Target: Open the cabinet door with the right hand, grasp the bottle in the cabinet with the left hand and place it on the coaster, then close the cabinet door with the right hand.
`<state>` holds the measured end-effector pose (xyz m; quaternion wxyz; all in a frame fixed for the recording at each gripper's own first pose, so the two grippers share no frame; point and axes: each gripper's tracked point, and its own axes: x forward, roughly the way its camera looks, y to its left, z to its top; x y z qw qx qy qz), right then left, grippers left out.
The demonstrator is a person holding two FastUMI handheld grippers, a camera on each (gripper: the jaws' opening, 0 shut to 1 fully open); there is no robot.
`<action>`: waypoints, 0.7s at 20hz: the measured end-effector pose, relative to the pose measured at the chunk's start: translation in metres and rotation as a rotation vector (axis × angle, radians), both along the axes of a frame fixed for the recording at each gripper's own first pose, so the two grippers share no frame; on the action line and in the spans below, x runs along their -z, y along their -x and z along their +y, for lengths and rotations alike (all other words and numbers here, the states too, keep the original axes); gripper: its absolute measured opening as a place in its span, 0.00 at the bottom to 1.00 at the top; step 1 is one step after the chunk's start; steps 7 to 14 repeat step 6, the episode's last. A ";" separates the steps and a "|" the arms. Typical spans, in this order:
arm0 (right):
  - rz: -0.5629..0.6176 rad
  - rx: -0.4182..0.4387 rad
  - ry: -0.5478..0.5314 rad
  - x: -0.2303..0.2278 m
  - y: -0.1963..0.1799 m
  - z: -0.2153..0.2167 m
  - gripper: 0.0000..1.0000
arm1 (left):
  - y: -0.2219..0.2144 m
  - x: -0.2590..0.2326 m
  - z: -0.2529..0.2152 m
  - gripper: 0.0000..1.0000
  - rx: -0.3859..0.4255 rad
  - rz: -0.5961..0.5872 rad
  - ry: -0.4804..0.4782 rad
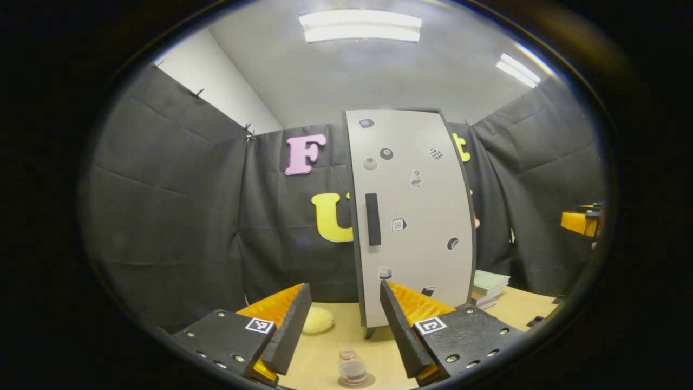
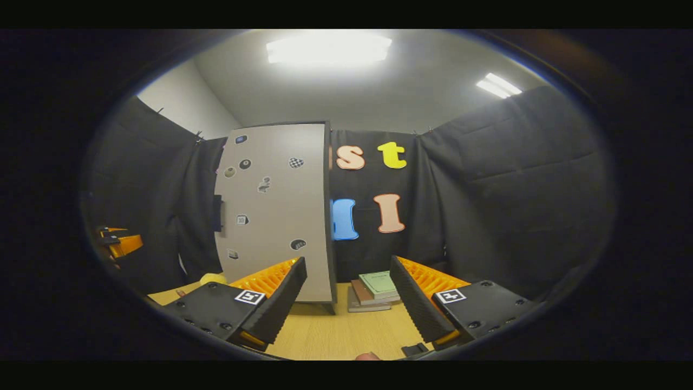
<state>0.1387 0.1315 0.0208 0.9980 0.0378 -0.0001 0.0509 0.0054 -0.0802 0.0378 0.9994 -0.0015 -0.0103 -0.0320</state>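
Observation:
A tall pale cabinet (image 1: 417, 216) stands on the wooden table, its door flat against the body and a dark vertical handle (image 1: 372, 219) near its left edge. In front of it, a small clear bottle (image 1: 352, 369) stands upright on a round coaster (image 1: 370, 381). My left gripper (image 1: 345, 287) hangs open above and behind the bottle, with nothing between its fingers. In the right gripper view the cabinet (image 2: 276, 211) is to the left, and my right gripper (image 2: 347, 262) is open, apart from the door and holding nothing.
A soft yellow object (image 1: 317, 319) lies left of the cabinet's foot. A stack of books (image 2: 376, 287) sits on the table (image 2: 335, 336) right of the cabinet. A small dark object (image 2: 414, 349) lies at the table's near edge. Black cloth walls enclose the booth.

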 end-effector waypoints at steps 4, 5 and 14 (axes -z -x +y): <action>0.001 0.001 -0.001 -0.001 0.003 0.003 0.98 | -0.002 0.001 0.001 0.78 0.001 0.000 -0.007; 0.001 0.002 0.001 -0.001 0.004 0.003 0.98 | -0.002 0.003 0.001 0.78 0.002 0.003 -0.004; 0.000 0.004 0.005 -0.001 0.004 0.003 0.98 | -0.001 0.004 0.002 0.78 0.001 0.006 -0.002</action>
